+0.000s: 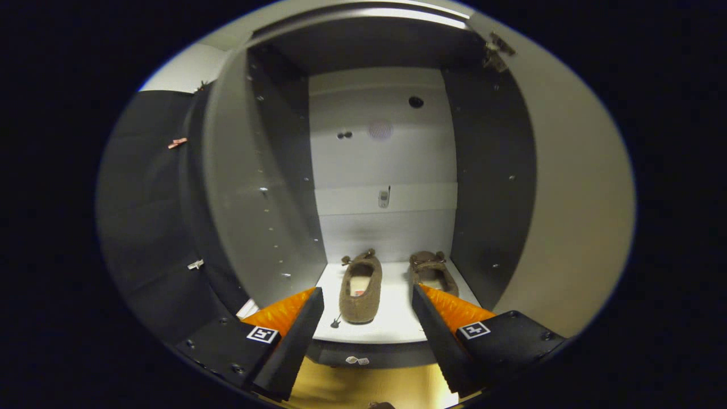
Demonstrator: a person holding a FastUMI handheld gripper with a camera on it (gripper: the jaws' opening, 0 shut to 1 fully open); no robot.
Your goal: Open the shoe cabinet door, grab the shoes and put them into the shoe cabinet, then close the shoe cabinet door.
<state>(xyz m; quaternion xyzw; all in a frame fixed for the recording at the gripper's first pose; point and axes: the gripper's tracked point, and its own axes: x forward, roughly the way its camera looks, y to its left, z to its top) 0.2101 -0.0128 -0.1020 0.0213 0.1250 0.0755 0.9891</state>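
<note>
Gripper: the gripper (368, 298) has its fingers spread wide apart, with nothing between them and nothing touched
Fingers: the two fingers (295, 335) reach forward toward the front edge of the cabinet floor; their tips lie over that edge in the view, though whether they touch it cannot be told
Gap ahead: through the space between the fingers the left slipper (360, 289) shows, lying just beyond the tips
Shoes: the pair lies side by side on the white floor (392, 318) of the shoe cabinet (267, 187), toes pointing to the back; the right slipper (433, 272) lies a little farther in, its near end partly hidden behind the right finger
Room between shoes: a bare strip of floor separates the two slippers, and more bare floor lies in front of the left one
Cabinet edges: dark side walls rise on both sides, a pale back panel (383, 159) closes the rear, and the space above the shoes is tall and free
Door: the door (568, 187) stands swung open at the right, its hinge (497, 52) near the top
Below the cabinet: a yellowish ground shows under the front edge
</note>
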